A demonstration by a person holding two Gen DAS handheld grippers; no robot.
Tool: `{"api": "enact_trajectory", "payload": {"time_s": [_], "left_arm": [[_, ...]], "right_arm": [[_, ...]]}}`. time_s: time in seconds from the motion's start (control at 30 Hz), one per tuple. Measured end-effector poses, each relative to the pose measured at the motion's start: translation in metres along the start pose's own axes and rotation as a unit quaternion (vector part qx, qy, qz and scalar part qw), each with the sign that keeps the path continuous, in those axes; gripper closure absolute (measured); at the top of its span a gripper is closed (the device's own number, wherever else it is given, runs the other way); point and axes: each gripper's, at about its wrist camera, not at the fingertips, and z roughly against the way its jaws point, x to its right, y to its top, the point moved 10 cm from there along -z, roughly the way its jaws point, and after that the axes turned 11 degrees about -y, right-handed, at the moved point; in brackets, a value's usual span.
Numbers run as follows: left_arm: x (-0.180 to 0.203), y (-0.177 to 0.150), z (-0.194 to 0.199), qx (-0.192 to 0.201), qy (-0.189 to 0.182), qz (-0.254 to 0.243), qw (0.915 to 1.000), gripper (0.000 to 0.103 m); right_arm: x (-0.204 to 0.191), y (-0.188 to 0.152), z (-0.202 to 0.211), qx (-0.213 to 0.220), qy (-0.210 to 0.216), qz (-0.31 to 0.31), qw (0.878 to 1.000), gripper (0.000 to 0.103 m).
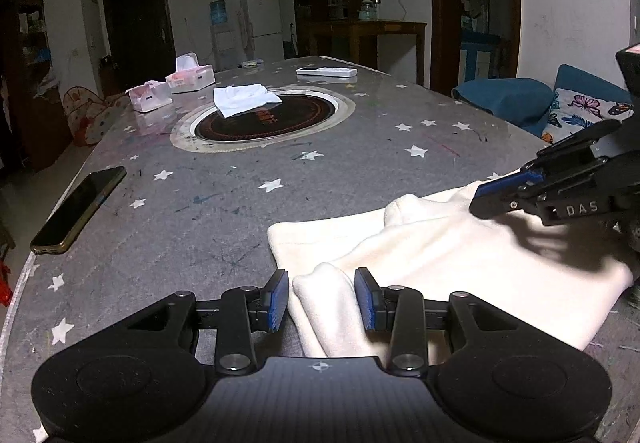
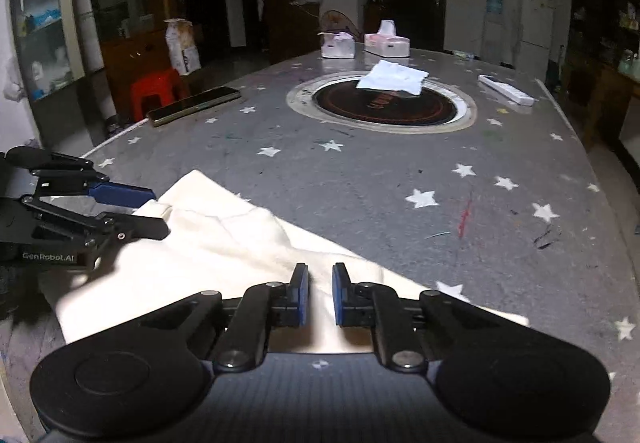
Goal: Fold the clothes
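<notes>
A cream garment (image 1: 440, 259) lies partly folded at the near edge of the grey star-patterned table (image 1: 280, 203). My left gripper (image 1: 321, 297) is open, its blue pads on either side of a raised fold at the garment's near left corner. My right gripper (image 2: 320, 293) is open with a narrow gap, low over the garment's right part (image 2: 224, 243), with cloth showing between the pads. Each gripper shows in the other's view: the right one (image 1: 500, 195) over the garment's far side, the left one (image 2: 140, 211) at its left corner.
A phone (image 1: 80, 209) lies near the table's left edge. A round inset hotplate (image 1: 264, 119) with a white cloth (image 1: 244, 99) on it sits mid-table. Two tissue boxes (image 1: 168, 87) and a white remote (image 1: 326, 72) lie at the far side. A blue sofa (image 1: 540, 99) stands to the right.
</notes>
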Motion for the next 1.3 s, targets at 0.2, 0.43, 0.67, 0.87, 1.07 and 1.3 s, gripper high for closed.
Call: {"api": "enact_trajectory", "payload": {"time_s": [0.2,0.43,0.67,0.87,1.07,1.3], "left_arm": [[-0.001,0.0,-0.001,0.001,0.001,0.002,1.0,0.063],[-0.001,-0.001,0.0,0.001,0.002,0.005,1.0,0.063],[-0.003,0.001,-0.002,0.0,0.006,0.011,0.9999,0.059],[-0.005,0.003,0.0,-0.004,0.014,0.019,0.9997,0.056],[-0.006,0.005,0.004,-0.005,0.027,0.034,0.999,0.049],[0.003,0.011,0.016,0.01,0.032,0.037,0.9988,0.032]], "right_arm": [[-0.022,0.011,0.006,0.001,0.03,0.018,0.999,0.092],[-0.025,0.013,-0.019,-0.014,0.003,0.03,0.999,0.096],[-0.038,0.013,-0.023,-0.016,0.008,0.057,0.998,0.096],[-0.038,0.021,-0.018,-0.005,-0.002,0.056,0.998,0.095],[-0.041,0.017,-0.023,-0.015,-0.004,0.071,0.997,0.093],[-0.035,0.02,0.002,0.005,-0.006,0.06,0.998,0.069]]}}
